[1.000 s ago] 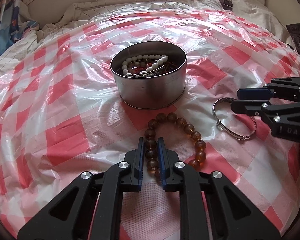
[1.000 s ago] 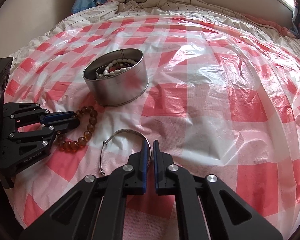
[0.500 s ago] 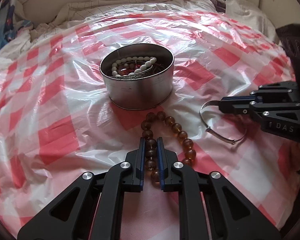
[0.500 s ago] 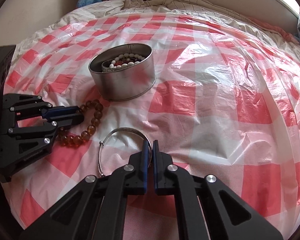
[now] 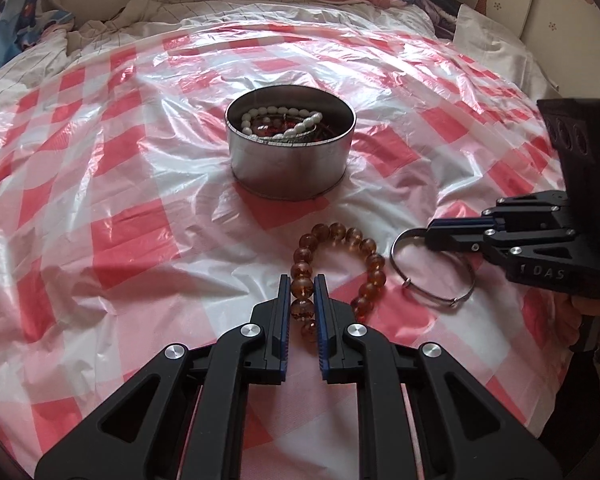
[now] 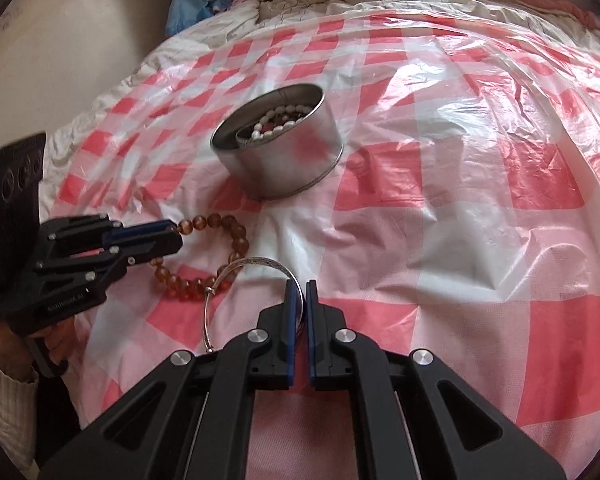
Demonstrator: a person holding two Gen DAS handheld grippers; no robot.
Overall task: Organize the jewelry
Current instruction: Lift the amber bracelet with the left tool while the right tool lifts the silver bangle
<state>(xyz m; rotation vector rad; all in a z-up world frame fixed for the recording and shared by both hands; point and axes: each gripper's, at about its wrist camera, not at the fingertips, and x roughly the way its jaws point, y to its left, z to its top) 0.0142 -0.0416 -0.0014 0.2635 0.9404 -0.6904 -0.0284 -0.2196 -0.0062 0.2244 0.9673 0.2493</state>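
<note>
tin (image 5: pixel 290 168): already holds a white bead string and other pieces
left gripper (image 5: pixel 302 296): you're clamped on the amber bead bracelet (image 5: pixel 370 258), it's on the sheet
right gripper (image 6: pixel 301 300): pinching the silver bangle (image 6: pixel 256 261)
left to do: both into the tin

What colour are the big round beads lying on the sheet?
Amber-brown and see-through; the bead bracelet shows best in the left wrist view.

Bead bracelet (image 5: pixel 342 268): amber, looped, pinched at one side.
Bangle (image 5: pixel 432 276): thin silver ring, beside it.
Tin (image 5: pixel 290 162): round, open, holding jewelry.
</note>
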